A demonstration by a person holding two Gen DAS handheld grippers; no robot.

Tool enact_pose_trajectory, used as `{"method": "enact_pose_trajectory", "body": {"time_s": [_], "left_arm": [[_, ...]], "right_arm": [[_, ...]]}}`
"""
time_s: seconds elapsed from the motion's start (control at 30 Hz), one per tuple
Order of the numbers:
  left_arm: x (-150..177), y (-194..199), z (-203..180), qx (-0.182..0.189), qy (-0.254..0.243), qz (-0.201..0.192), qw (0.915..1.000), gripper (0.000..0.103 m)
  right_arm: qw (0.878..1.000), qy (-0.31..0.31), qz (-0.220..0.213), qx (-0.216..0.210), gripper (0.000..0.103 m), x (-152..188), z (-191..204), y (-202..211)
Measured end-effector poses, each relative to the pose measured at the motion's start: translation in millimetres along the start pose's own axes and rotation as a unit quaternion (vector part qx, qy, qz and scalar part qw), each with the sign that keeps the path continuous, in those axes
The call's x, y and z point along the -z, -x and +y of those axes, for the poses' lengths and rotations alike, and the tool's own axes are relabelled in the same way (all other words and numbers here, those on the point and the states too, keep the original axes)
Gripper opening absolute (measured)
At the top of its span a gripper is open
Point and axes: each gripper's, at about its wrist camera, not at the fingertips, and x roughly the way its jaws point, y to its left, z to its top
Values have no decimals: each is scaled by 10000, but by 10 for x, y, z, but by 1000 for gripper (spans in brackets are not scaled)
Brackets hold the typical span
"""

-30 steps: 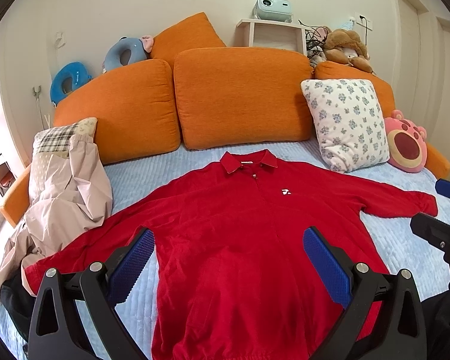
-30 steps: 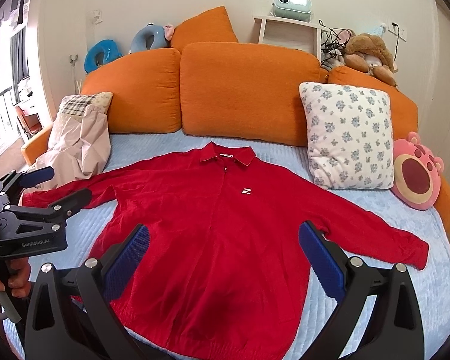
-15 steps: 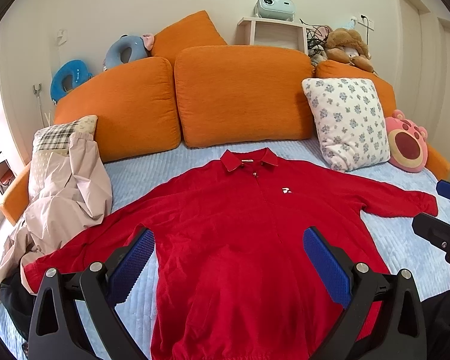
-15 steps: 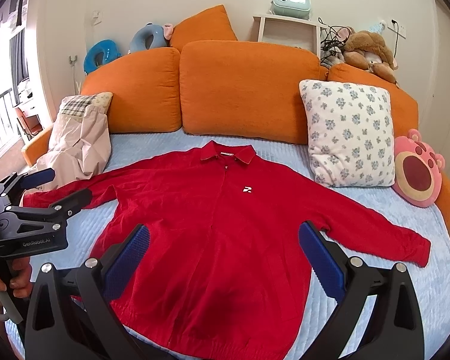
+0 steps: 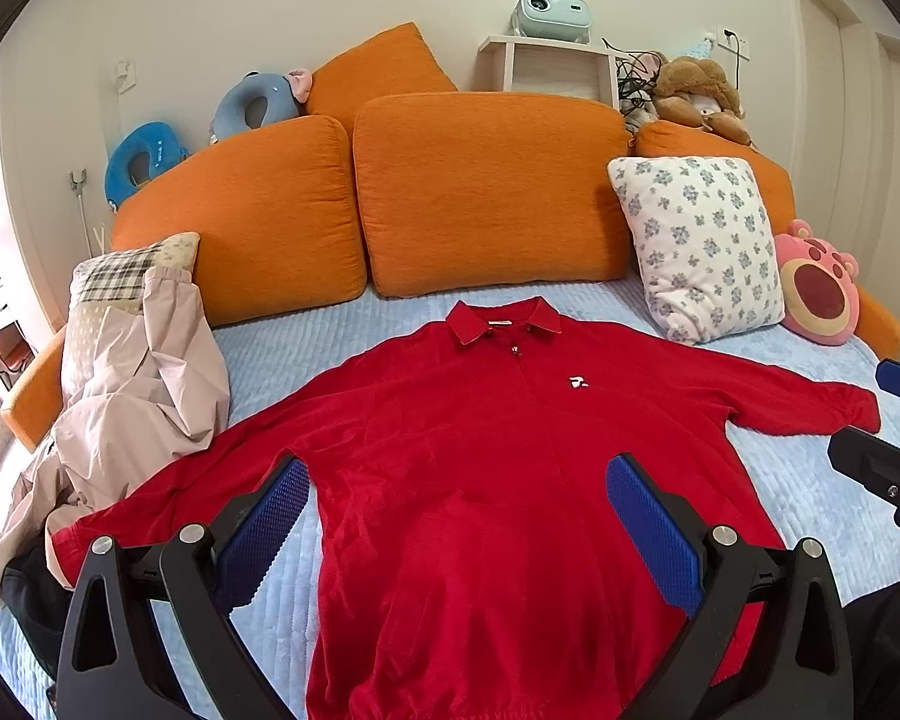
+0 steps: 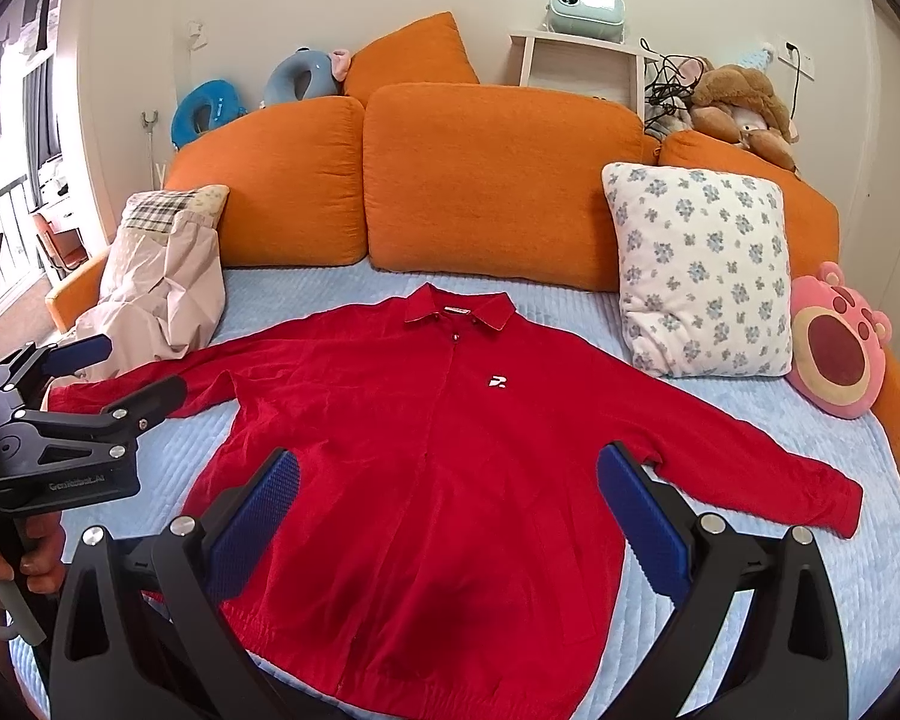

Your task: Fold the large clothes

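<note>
A red long-sleeved jacket [image 5: 468,456] [image 6: 450,450] lies flat and face up on the light blue bed cover [image 5: 282,348], collar toward the cushions and both sleeves spread sideways. My left gripper [image 5: 456,516] hovers open above the jacket's lower body, its blue pads wide apart with nothing between them. Over the jacket's hem area my right gripper [image 6: 447,510] is open too and holds nothing. Each gripper shows at the edge of the other's view: the right one [image 5: 888,438] near the right cuff, the left one [image 6: 90,384] near the left cuff.
Orange cushions [image 5: 486,192] line the back of the bed. A beige garment [image 5: 132,384] is heaped over a plaid pillow at the left. A floral pillow [image 5: 702,246] and a pink plush [image 5: 816,288] sit at the right. A person's hand [image 6: 6,558] grips the left handle.
Both views have shifted only slightly; the jacket lies unchanged and both grippers stay open.
</note>
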Motion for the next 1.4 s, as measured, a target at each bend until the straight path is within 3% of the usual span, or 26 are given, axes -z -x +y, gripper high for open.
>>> {"method": "enact_pose_trajectory", "body": {"time_s": [0.27, 0.47, 0.67, 0.83, 0.93, 1.03, 1.2, 1.4], "left_arm": [[1, -24, 44, 110, 101, 39, 9999, 101], [15, -120, 188, -51, 218, 105, 9997, 101], [25, -273, 583, -240, 477, 170, 9984, 101], [105, -486, 1131, -456, 953, 331, 9939, 101], [203, -655, 1597, -769, 1379, 435, 9865, 101], [374, -812, 2154, -1371, 1866, 588, 9710, 101], [693, -1010, 2874, -1694, 2433, 855, 9512, 101], [905, -1154, 3327, -2321, 2321, 1145, 9376, 101]], "right_arm": [[9999, 26, 4, -98, 98, -29, 52, -29], [9997, 94, 32, -207, 98, -92, 181, -176], [9983, 290, 55, -506, 98, -202, 465, -445], [9957, 645, 169, -642, 98, -262, 809, -739], [9933, 818, 302, -752, 98, -274, 1048, -968], [9911, 931, 442, -844, 98, -275, 1230, -1158], [9864, 1183, 614, -959, 98, -277, 1566, -1454], [9801, 1403, 865, -1104, 98, -226, 1986, -1849]]}}
